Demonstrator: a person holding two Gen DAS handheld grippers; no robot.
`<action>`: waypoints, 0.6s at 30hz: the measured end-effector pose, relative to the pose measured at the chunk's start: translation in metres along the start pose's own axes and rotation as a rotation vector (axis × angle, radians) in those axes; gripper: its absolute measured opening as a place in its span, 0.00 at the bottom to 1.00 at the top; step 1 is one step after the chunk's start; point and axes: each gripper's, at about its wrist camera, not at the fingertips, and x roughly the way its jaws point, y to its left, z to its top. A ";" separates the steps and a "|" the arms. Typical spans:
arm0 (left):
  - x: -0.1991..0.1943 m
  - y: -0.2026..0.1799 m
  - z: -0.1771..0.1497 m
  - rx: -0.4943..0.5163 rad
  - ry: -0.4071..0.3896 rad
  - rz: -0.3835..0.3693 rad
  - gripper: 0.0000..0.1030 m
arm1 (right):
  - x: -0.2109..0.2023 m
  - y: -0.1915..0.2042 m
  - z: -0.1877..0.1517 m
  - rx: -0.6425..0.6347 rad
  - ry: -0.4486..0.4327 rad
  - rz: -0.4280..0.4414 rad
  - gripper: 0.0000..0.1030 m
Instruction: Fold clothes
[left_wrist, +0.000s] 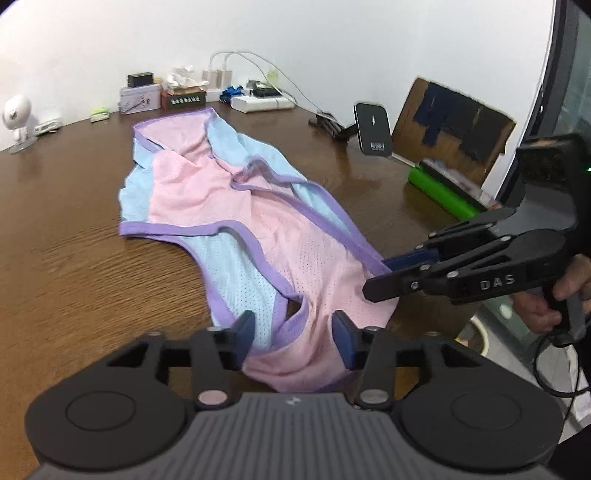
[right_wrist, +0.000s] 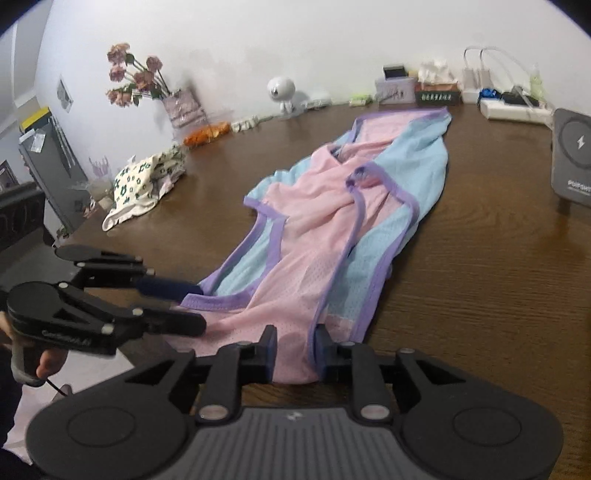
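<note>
the pink and blue mesh top (left_wrist: 236, 206) with purple trim lies stretched out along the brown tabletop (left_wrist: 74, 266), its far end up near the clutter by the white wall, its near end right at the table's front edge. the left gripper (left_wrist: 293, 334) sits at that near end with its fingers (left_wrist: 243, 328) closed in on a bunch of pink fabric and purple edging, cloth pinched between the blue pads. the right gripper (right_wrist: 295, 349) is just beside it on the same near hem, and its fingers (right_wrist: 267, 343) are clamped on a fold of pink mesh too, cloth bulging out between them. from the left wrist view the right gripper comes in from the right side, its black linkage over the hem, a hand (left_wrist: 554, 299) wrapped round the handle. from the right wrist view the left gripper comes in from the left, low over the purple band. the middle of the top is rumpled, with an armhole strap crossing over the pink panel. further off, a flowered cloth (right_wrist: 144, 184) lies bunched near a vase of flowers (right_wrist: 136, 77), well apart from the top, and a dark charger stand (right_wrist: 572, 155) sits at the right.
</note>
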 end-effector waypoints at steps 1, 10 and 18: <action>0.004 0.001 0.002 -0.013 0.018 -0.001 0.03 | 0.000 -0.001 0.001 0.001 -0.006 0.000 0.19; -0.029 0.054 0.040 -0.262 -0.199 -0.086 0.03 | -0.029 0.004 0.039 -0.022 -0.199 -0.036 0.01; -0.002 0.116 0.122 -0.315 -0.341 0.160 0.09 | 0.013 -0.027 0.147 0.001 -0.339 -0.206 0.08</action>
